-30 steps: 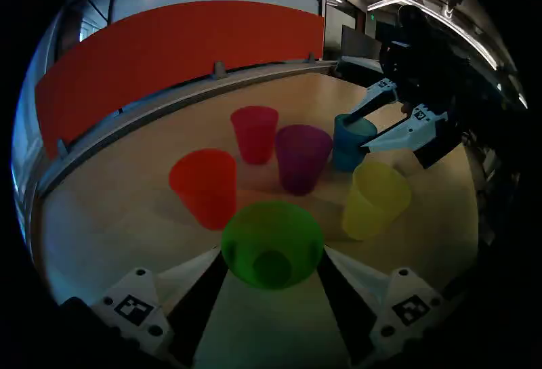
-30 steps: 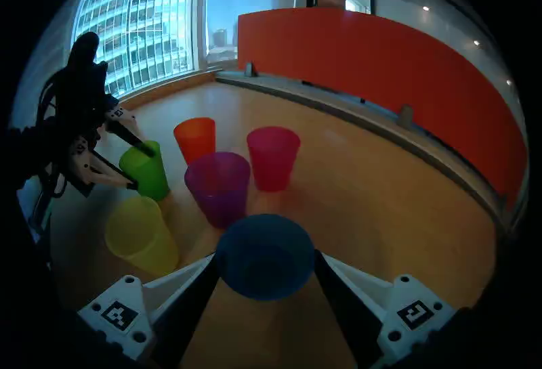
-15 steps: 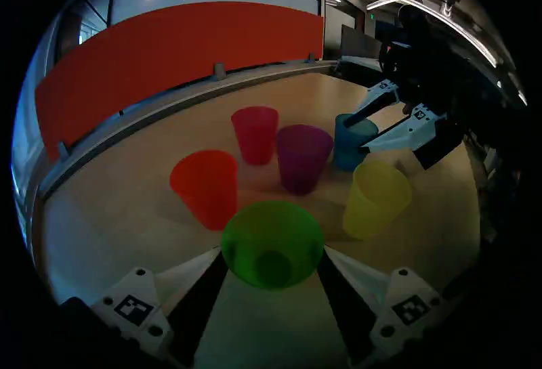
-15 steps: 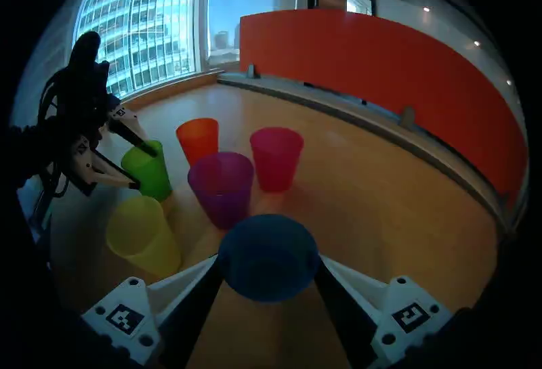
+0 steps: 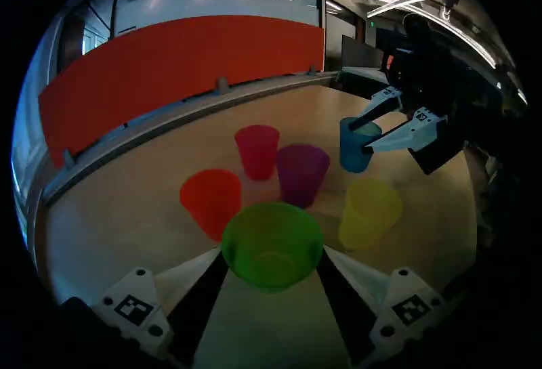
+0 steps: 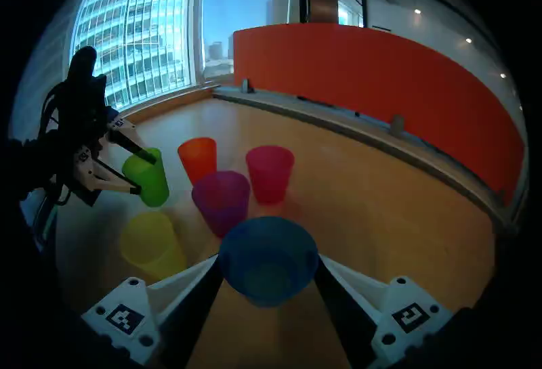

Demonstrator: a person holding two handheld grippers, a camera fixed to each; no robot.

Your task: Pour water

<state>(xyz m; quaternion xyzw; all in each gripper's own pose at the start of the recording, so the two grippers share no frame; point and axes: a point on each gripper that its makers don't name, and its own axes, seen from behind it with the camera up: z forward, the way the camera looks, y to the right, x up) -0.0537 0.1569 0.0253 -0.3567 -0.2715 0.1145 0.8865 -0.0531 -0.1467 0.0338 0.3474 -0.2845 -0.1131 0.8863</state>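
we grip a green cup [image 5: 272,244] in our left tongs [image 5: 272,255] and a blue cup [image 6: 267,261] in our right tongs [image 6: 267,267], both above a wooden table [image 5: 115,233]. four more cups [image 5: 302,172] stand between the tongs, and bare tabletop runs beyond them to a red partition [image 5: 183,57] along the far edge.

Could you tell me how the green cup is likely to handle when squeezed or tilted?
Its translucent wall suggests thin, light plastic; the green cup may flex in the left gripper. Its smooth taper could slip when tilted.
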